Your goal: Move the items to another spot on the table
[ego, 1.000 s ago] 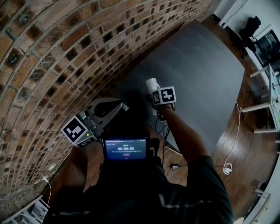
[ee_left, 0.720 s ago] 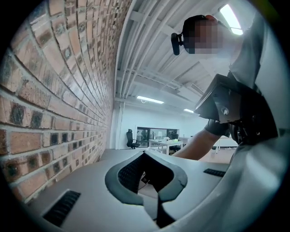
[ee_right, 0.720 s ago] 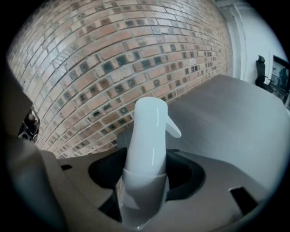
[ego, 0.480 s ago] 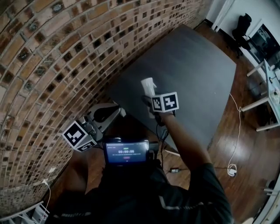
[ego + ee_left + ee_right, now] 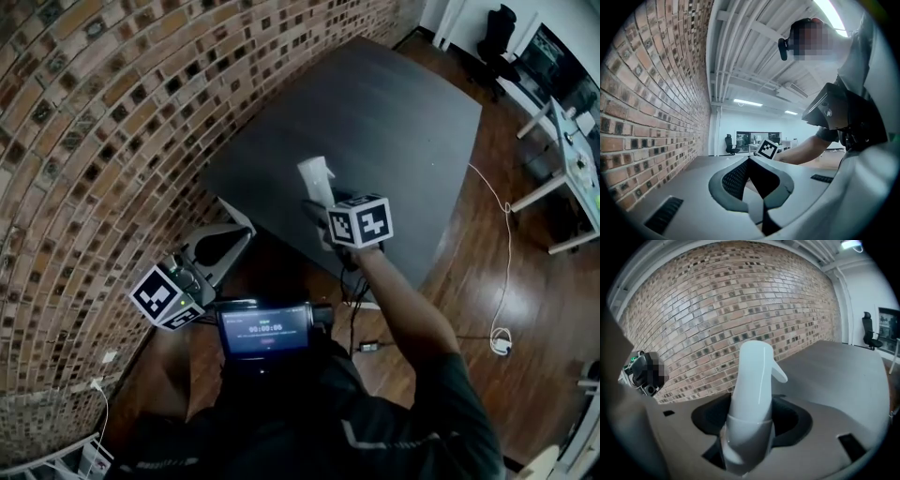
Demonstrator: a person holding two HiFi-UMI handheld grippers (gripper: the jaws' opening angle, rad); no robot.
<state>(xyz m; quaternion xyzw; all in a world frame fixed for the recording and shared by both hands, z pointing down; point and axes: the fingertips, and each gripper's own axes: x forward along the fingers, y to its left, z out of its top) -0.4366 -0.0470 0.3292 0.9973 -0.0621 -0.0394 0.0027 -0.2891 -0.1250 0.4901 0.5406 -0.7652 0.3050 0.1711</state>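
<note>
Carrying: white spray bottle [image 5: 752, 380] was pinched by the right gripper [image 5: 323, 208], above the dark table's [image 5: 394, 122] near edge.
Left gripper [image 5: 749, 161]: pressed together, nothing held.
Next: bottle needed to be set down upright elsewhere.

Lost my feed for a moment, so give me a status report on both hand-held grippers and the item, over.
Right hand-held gripper shut on white spray bottle. Left hand-held gripper shut, empty. Nothing else showing on the table.
</note>
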